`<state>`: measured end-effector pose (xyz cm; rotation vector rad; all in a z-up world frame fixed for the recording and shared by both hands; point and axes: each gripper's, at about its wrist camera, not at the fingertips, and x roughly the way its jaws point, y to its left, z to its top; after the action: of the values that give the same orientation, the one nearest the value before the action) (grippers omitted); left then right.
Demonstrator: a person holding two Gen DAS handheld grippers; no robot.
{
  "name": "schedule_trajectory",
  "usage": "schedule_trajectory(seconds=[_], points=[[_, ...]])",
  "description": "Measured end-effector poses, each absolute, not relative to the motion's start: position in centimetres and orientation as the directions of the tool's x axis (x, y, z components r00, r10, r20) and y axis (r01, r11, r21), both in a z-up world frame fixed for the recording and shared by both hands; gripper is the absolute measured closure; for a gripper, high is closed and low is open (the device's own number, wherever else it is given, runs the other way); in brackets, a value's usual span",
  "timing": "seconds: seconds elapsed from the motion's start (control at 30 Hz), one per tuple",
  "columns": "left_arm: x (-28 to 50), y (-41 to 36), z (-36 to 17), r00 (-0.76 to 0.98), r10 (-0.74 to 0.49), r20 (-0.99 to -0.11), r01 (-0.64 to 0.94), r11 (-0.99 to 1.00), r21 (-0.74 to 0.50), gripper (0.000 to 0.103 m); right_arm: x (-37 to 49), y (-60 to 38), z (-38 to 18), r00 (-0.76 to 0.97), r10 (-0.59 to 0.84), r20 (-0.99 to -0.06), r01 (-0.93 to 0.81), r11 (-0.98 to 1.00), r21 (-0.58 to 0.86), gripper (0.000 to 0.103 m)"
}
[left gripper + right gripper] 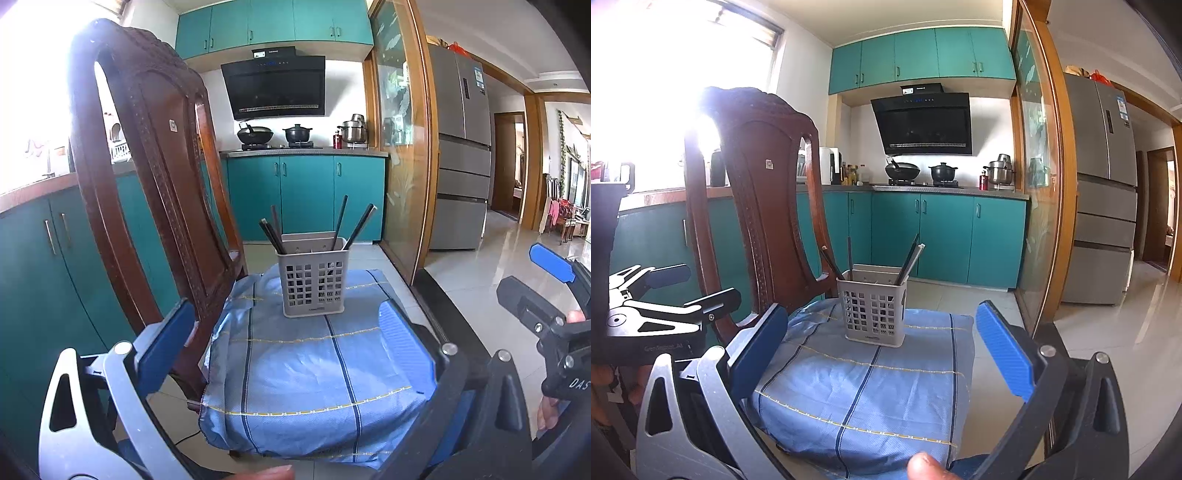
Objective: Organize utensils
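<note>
Left gripper (284, 332): jaws spread wide, nothing between them, held back at the near edge of the blue checked cloth (317, 373). Right gripper (882, 343): likewise wide apart and empty, level with the cloth's near half. Neither touches anything.

Past both, on the far part of the cloth, a grey slotted holder (314, 273) stands upright, beside the wooden chair back (155, 177) on its left. Several dark chopsticks (341, 219) lean out of it, some toward the left rim, some toward the right. No loose utensils are visible on the cloth.

Assessment: the chopsticks appear light, stiff, thin and smooth, so liable to slip or pivot in a pinch; grip across the exposed upper shaft, well above the rim. The holder looks like light plastic and could tip if a stick drags sideways.
</note>
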<state>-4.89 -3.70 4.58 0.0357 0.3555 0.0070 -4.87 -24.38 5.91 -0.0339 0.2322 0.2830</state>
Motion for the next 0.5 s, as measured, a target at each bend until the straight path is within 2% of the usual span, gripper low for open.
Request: schedule_trajectory(seconds=[0.5], points=[[-4.29, -3.35, 4.06, 0.928, 0.020, -0.373, -0.004, 0.999, 0.044, 0.004, -4.13, -23.82, 5.49, 0.929, 0.279, -0.243, -0.289, 0.957, -0.004, 0.003]])
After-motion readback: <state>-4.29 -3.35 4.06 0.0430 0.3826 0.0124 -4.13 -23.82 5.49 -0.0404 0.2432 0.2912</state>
